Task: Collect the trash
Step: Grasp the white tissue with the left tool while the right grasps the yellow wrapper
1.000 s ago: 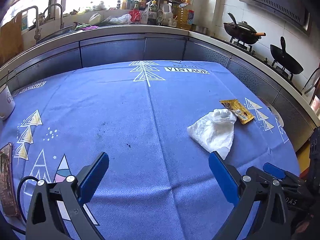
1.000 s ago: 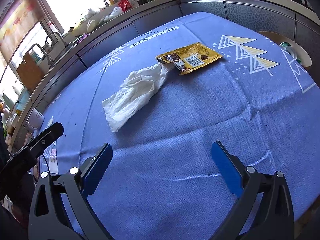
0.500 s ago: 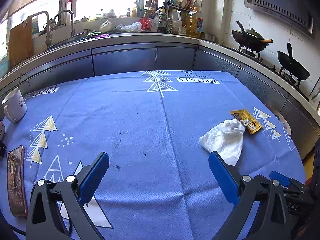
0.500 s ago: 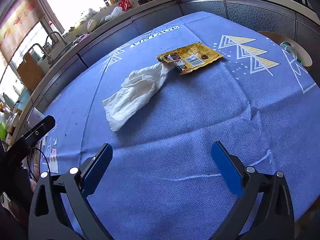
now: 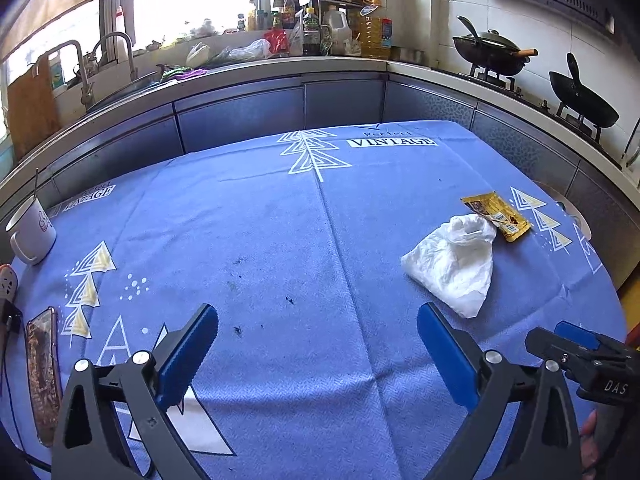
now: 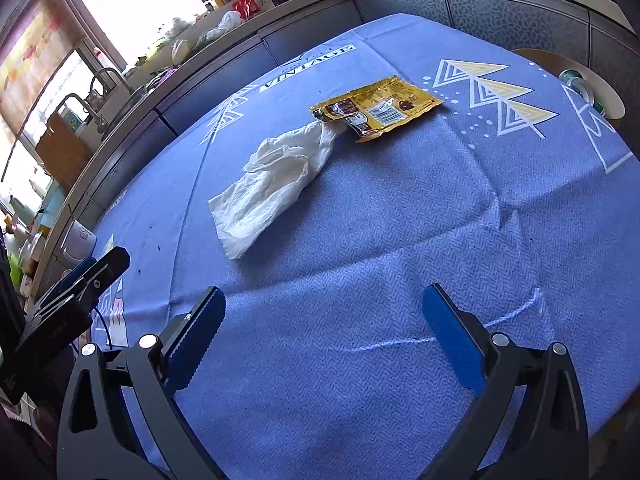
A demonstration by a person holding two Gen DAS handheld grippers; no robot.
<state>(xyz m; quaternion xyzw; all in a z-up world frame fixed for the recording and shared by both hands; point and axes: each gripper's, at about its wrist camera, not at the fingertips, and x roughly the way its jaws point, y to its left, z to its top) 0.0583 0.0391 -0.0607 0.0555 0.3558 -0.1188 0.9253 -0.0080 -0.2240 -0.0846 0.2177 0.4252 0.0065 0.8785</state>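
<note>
I held my left gripper (image 5: 318, 340) and right gripper (image 6: 324, 322) wide open and empty above the blue tabletop (image 5: 280, 240), with the crumpled white tissue (image 6: 272, 184) at eleven o'clock from my right gripper, touching the yellow wrapper (image 6: 380, 108) beyond it.

Tissue (image 6: 276, 184) covers wrapper's (image 6: 384, 110) near corner. Phone (image 5: 42, 376) partly behind left gripper (image 5: 316, 344) frame. Wrapper print too small to read.
</note>
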